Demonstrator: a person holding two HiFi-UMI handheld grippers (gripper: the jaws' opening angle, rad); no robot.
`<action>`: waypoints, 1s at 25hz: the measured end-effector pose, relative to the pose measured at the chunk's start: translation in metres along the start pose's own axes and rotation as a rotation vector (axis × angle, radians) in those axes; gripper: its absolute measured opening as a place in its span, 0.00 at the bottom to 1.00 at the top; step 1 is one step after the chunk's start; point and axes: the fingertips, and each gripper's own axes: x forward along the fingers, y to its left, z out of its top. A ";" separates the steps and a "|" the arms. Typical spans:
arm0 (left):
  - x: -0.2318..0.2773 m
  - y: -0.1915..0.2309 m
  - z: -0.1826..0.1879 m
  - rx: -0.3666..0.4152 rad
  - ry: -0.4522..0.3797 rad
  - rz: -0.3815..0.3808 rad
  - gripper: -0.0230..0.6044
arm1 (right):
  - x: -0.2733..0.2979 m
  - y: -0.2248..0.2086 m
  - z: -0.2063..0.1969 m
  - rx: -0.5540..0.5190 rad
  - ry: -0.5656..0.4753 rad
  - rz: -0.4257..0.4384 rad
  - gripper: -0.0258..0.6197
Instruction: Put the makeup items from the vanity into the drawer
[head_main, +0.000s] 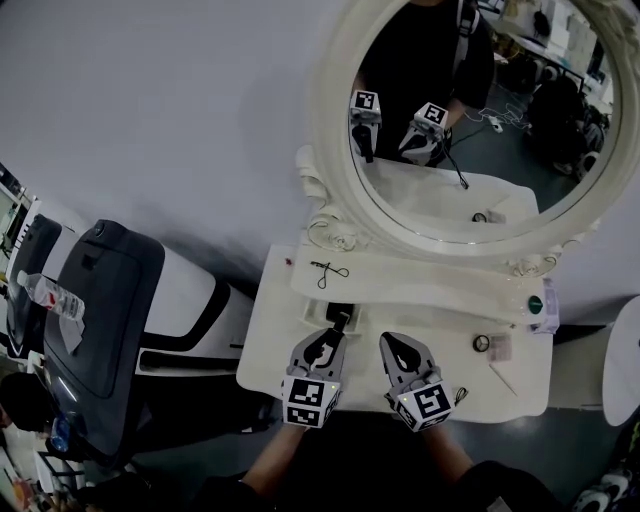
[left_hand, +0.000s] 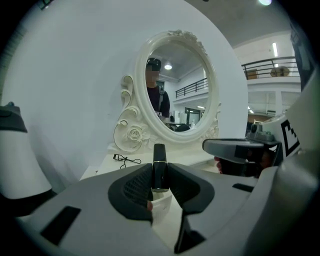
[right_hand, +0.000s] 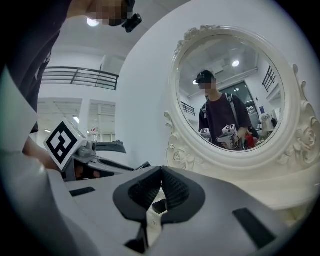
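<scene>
Your left tongs (left_hand: 160, 173) are clamped on a black lipstick tube (left_hand: 159, 154). They pinch its near half, so the far end sticks out past the pads toward the mirror (head_main: 470, 110), below its left part. That grip probably keeps the tube from swinging on its way to the drawer, which I cannot pick out in any view. Your right tongs (right_hand: 161, 170) are clenched on nothing beside the left pair, likely parked out of the way. More items wait on the white surface (head_main: 272, 345): an eyelash curler (head_main: 328, 270) at the foot of the mirror's left side and a small round item (head_main: 481, 343) below its right side.
</scene>
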 end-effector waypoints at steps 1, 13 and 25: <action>0.004 0.003 -0.003 0.028 0.013 -0.008 0.20 | 0.002 -0.001 -0.002 0.003 0.004 -0.002 0.08; 0.049 0.022 -0.043 0.373 0.182 -0.152 0.20 | 0.016 -0.007 -0.016 0.011 0.040 -0.019 0.08; 0.076 0.032 -0.079 0.530 0.346 -0.231 0.20 | 0.015 -0.015 -0.018 0.016 0.048 -0.044 0.08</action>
